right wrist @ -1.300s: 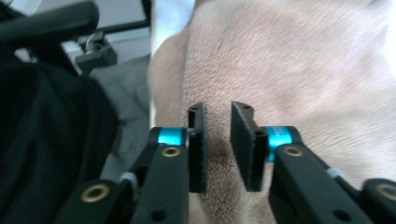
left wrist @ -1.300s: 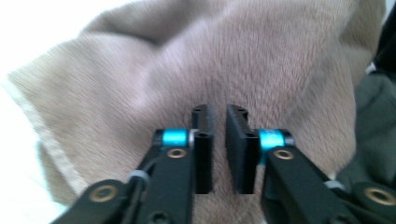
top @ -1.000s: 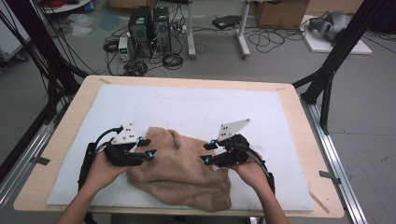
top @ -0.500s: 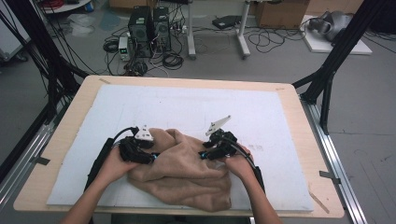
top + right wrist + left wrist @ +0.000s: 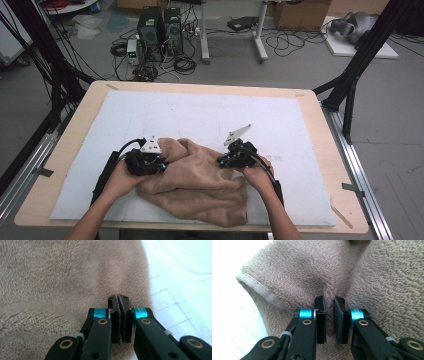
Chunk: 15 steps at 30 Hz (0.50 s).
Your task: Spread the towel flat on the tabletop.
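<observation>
A crumpled tan towel (image 5: 195,185) lies at the near middle of the white mat (image 5: 210,115). My left gripper (image 5: 162,165) rests on the towel's left part. In the left gripper view its jaws (image 5: 330,301) have just been closing and stand narrow, pinching a raised fold of the towel (image 5: 294,270) beside its hemmed edge. My right gripper (image 5: 220,162) sits at the towel's upper right edge. In the right gripper view its jaws (image 5: 121,298) have also just been closing and are nearly together, with a thin layer of the towel (image 5: 50,277) between the pads.
The mat covers a wooden table (image 5: 65,145) with bare mat beyond the towel. Black frame struts (image 5: 350,85) stand at the table's far corners. Computer boxes (image 5: 160,25) and cables lie on the floor behind.
Both grippers came down and inward onto the towel. Their jaws went from wide apart to nearly together on the cloth.
</observation>
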{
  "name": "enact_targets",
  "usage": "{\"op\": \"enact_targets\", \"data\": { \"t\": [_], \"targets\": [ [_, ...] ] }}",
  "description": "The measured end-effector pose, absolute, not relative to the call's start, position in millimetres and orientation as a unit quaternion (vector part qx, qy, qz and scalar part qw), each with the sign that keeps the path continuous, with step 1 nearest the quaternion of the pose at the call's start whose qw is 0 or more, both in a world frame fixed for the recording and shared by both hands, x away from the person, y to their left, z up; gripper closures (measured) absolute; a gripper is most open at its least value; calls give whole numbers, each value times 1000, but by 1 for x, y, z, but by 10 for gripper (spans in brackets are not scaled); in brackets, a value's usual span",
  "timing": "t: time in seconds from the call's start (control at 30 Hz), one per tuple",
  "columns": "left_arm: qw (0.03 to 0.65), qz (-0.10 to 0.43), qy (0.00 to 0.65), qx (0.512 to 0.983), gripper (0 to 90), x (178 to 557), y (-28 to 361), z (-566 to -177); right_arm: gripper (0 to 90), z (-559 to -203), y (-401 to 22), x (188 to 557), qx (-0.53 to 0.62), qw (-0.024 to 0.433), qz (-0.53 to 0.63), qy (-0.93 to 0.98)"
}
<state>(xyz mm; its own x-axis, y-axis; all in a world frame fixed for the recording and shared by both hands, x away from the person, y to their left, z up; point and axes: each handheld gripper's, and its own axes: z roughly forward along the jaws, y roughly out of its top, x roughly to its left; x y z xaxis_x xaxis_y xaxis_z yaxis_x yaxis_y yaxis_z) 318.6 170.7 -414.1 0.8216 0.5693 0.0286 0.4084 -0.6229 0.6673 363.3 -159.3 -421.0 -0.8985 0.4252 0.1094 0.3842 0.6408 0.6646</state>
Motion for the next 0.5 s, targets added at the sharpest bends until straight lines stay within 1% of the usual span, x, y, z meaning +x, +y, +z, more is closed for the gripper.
{"op": "enact_targets", "data": {
  "t": [0.03, 0.07, 0.1, 0.2, 0.23, 0.27, 0.37, 0.4, 0.43, 0.5],
  "targets": [
    [339, 117, 272, 893, 814, 316, 172, -413, 688, -419, -162, 364, 238, 36, 371, 897],
    [343, 112, 269, 893, 814, 314, 174, -413, 583, -419, -164, 365, 246, 42, 384, 889],
    [345, 105, 266, 894, 813, 311, 175, -414, 549, -419, -165, 366, 255, 49, 390, 883],
    [349, 96, 260, 895, 802, 304, 182, -416, 522, -423, -163, 368, 258, 51, 371, 890],
    [355, 95, 261, 893, 782, 303, 184, -415, 522, -426, -161, 368, 258, 50, 365, 893],
    [364, 96, 266, 887, 742, 303, 186, -413, 520, -428, -158, 369, 256, 49, 360, 896],
    [393, 105, 277, 870, 592, 309, 193, -405, 551, -434, -153, 371, 253, 43, 349, 901],
    [396, 117, 284, 865, 552, 312, 194, -403, 580, -436, -151, 371, 249, 42, 347, 903],
    [394, 128, 293, 862, 534, 315, 193, -403, 632, -435, -151, 371, 248, 43, 345, 904],
    [376, 127, 310, 864, 509, 324, 190, -408, 729, -434, -152, 371, 237, 41, 348, 906]
  ]
}}
